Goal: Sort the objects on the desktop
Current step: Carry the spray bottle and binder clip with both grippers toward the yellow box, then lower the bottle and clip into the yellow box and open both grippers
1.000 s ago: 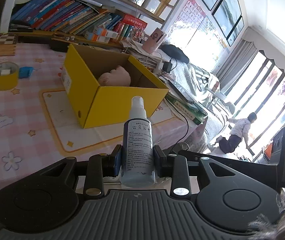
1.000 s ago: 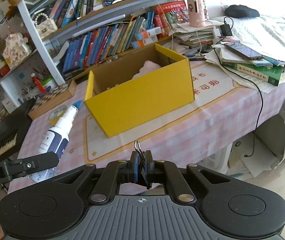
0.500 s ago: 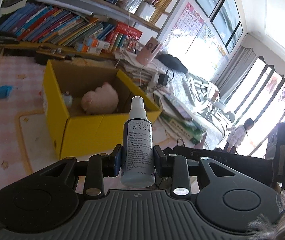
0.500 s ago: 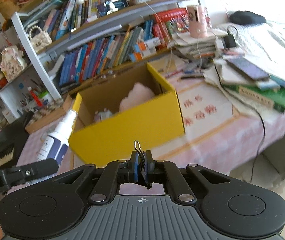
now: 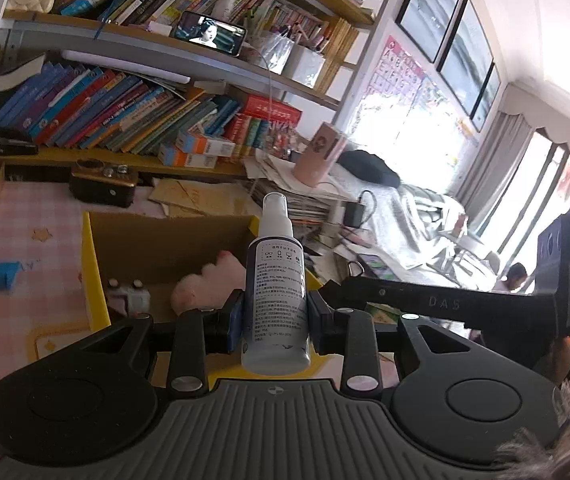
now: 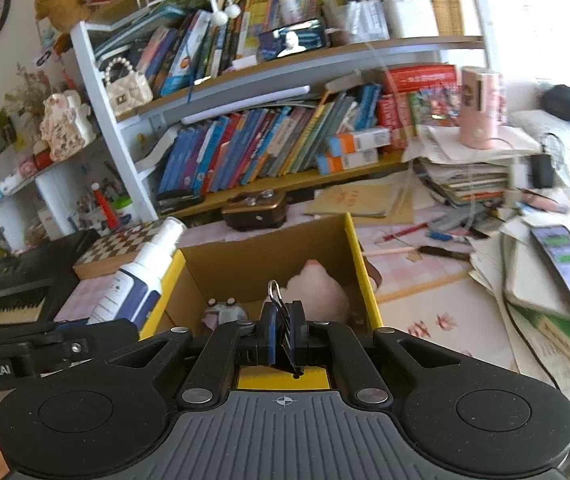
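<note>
A: Left wrist view, fingers first. The left gripper [image 5: 275, 318] is clamped on a spray bottle [image 5: 276, 300], pads tight on the lower body, nozzle up toward 12 o'clock.

B: And beyond the pads?

A: A yellow box [image 5: 95, 280] lies open just past the fingertips, from about 9 to 12 o'clock. A pink plush toy [image 5: 205, 284] and a small twin-capped item [image 5: 127, 296] sit inside it.

B: Right side?

A: The right gripper [image 6: 283, 336] is pinched nearly closed on a black binder clip [image 6: 285, 330], its wire loop poking up at 12 o'clock. Its view has the same yellow box [image 6: 361, 264] straight ahead, the plush [image 6: 317, 290] inside and the bottle [image 6: 137, 280] at 9 o'clock over the box's left wall.

B: Progress?

A: Partway, I judge. Two things are already boxed; bottle and clip are held over the opening, not yet released. On the pink tablecloth [image 5: 37, 216] a blue block [image 5: 3, 276] lies at 9 o'clock. Pens [image 6: 425, 240] lie on the cloth at 2 o'clock in the right view. Whether those belong in the sort, I cannot tell.
</note>
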`<action>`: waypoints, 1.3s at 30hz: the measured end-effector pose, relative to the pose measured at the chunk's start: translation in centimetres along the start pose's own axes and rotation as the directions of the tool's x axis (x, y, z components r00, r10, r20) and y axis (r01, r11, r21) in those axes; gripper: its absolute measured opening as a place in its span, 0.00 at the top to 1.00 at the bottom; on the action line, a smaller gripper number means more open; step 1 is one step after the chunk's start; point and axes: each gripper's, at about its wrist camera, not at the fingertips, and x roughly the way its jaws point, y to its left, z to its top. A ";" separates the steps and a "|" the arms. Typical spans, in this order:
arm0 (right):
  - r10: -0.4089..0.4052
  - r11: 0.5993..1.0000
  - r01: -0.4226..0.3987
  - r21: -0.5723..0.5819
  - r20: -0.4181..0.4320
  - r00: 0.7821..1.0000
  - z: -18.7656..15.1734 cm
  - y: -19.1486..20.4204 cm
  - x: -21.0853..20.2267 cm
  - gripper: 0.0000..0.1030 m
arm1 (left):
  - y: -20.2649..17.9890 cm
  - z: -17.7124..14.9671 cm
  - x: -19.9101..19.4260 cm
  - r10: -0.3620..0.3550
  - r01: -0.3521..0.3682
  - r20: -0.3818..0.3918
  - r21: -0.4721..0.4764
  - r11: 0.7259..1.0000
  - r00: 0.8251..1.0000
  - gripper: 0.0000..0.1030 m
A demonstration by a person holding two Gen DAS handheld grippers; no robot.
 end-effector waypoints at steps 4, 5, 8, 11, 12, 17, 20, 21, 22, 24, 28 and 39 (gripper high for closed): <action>0.039 0.999 -0.040 -0.011 -0.059 0.997 0.9 -1.2 2.8 0.95 | 0.6 0.4 2.4 0.035 -0.034 -0.018 0.015 0.999 0.999 0.71; 0.043 0.999 -0.045 -0.022 -0.074 0.996 1.0 -1.4 3.5 0.95 | 0.8 0.5 3.0 0.042 -0.042 -0.026 0.021 0.999 0.999 0.71; 0.049 0.995 -0.061 -0.084 -0.132 0.990 1.1 -1.5 5.6 0.95 | 1.3 0.5 4.8 0.061 -0.059 -0.063 0.037 0.998 0.996 0.71; 0.055 0.986 -0.087 -0.145 -0.211 0.976 1.1 -1.4 7.7 0.95 | 2.1 0.4 7.0 0.058 -0.055 -0.131 0.027 0.998 0.990 0.71; 0.060 0.983 -0.101 -0.155 -0.248 0.967 1.0 -1.4 8.5 0.95 | 2.3 0.3 7.7 0.062 -0.058 -0.155 0.028 0.998 0.986 0.71; 0.045 0.948 -0.162 -0.275 -0.388 0.921 0.4 -0.6 11.5 0.95 | 2.6 -0.5 9.9 0.096 -0.072 -0.249 0.103 0.992 0.964 0.71; 0.046 0.914 -0.225 -0.338 -0.465 0.884 -0.2 0.1 12.9 0.95 | 2.6 -0.9 11.2 0.143 -0.098 -0.317 0.156 0.983 0.938 0.71; 0.039 0.905 -0.236 -0.355 -0.482 0.875 -0.4 0.3 13.3 0.95 | 2.8 -0.9 11.3 0.148 -0.105 -0.325 0.145 0.984 0.934 0.71; 0.040 0.900 -0.246 -0.360 -0.493 0.869 -0.5 0.4 13.5 0.95 | 3.0 -0.8 11.6 0.158 -0.116 -0.345 0.140 0.983 0.925 0.71; 0.044 0.897 -0.264 -0.354 -0.523 0.851 -0.4 0.5 14.2 0.95 | 3.1 -0.9 12.1 0.168 -0.119 -0.359 0.155 0.981 0.918 0.74; 0.009 0.891 -0.262 -0.371 -0.564 0.826 -0.7 0.7 15.5 0.94 | 3.0 -1.0 12.5 0.137 -0.094 -0.374 0.131 0.987 0.917 0.78; 0.045 0.925 -0.226 -0.307 -0.503 0.863 0.5 0.2 14.4 0.70 | 2.6 0.1 10.3 0.148 -0.121 -0.265 0.113 0.986 0.953 0.38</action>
